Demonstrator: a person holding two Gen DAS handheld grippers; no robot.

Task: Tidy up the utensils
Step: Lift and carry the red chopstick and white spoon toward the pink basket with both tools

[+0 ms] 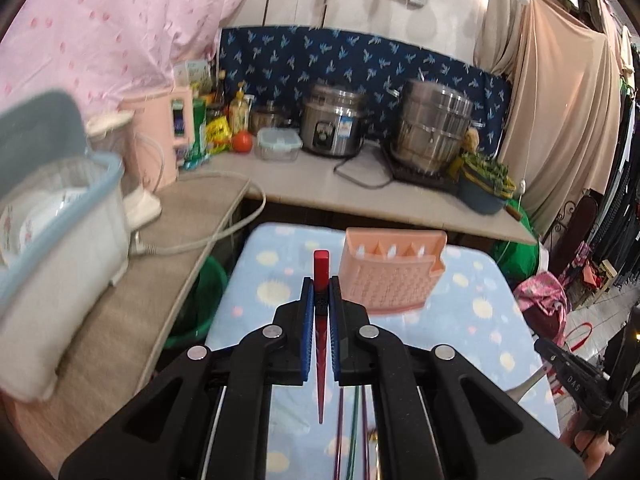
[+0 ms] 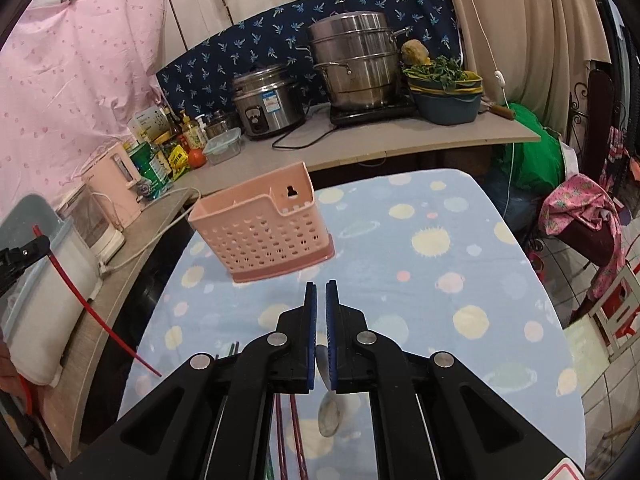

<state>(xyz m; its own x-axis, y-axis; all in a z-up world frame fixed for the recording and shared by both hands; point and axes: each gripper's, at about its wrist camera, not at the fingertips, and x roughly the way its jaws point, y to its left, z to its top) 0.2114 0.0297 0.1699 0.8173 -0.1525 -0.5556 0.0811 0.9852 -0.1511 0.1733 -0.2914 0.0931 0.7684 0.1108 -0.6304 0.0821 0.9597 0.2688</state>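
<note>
My left gripper (image 1: 321,284) is shut on a red chopstick (image 1: 321,268), held above the spotted blue table, its blunt end pointing toward the pink perforated utensil holder (image 1: 390,276). The same chopstick (image 2: 92,312) and left gripper (image 2: 28,254) show at the left edge of the right wrist view. My right gripper (image 2: 321,288) is shut on a metal spoon (image 2: 329,412), whose bowl hangs below the fingers, in front of the holder (image 2: 262,230). More coloured chopsticks (image 1: 352,432) lie on the table under the grippers, also visible in the right wrist view (image 2: 288,436).
A white dish bin with plates (image 1: 52,248) stands on the left counter with a cable beside it. The back counter holds a rice cooker (image 1: 334,124), a steel steamer pot (image 1: 434,128), a blue basin of greens (image 1: 482,184), bottles and a pink kettle (image 1: 160,140).
</note>
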